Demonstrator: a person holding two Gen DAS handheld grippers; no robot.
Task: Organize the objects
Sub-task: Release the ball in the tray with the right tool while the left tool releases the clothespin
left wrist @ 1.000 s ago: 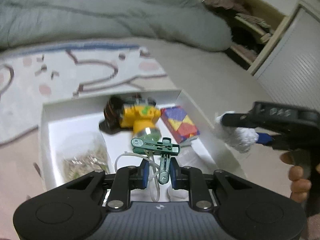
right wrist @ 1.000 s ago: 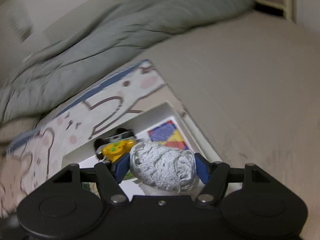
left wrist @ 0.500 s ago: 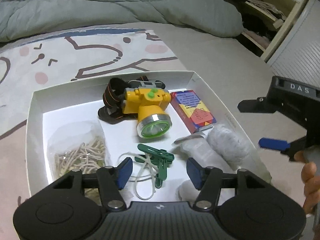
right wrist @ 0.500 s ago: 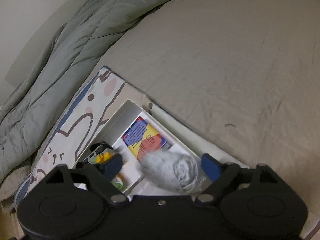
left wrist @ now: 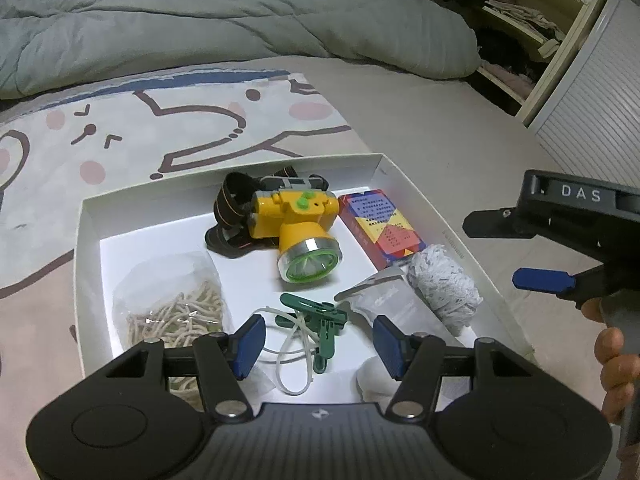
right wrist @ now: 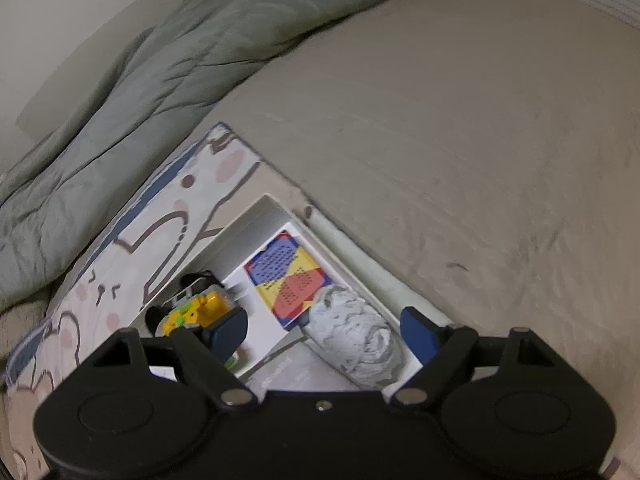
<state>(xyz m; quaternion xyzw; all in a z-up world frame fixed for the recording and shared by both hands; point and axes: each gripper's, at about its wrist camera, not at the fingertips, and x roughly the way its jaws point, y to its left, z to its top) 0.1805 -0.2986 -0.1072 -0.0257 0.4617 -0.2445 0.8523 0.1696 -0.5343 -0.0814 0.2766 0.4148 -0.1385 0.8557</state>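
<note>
White yarn ball (left wrist: 444, 288) now lies in white box (left wrist: 432, 204) by right wall; a second ago our right claw (right wrist: 324, 330) gripped it. Green clip (left wrist: 320, 320) likewise out of left claw (left wrist: 316, 344). Both claws wide, empty. We judge both placements done. Box also holds yellow headlamp (left wrist: 296, 220), card pack (left wrist: 380, 228), bagged bands (left wrist: 176, 312).

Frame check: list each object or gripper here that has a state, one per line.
left gripper: open, empty, above the box
right gripper: open, empty
white box: lidless
headlamp: in the box, lens facing the camera
yarn ball: lying in the box, released
green clip: lying in the box, released
card pack: lying flat
</note>
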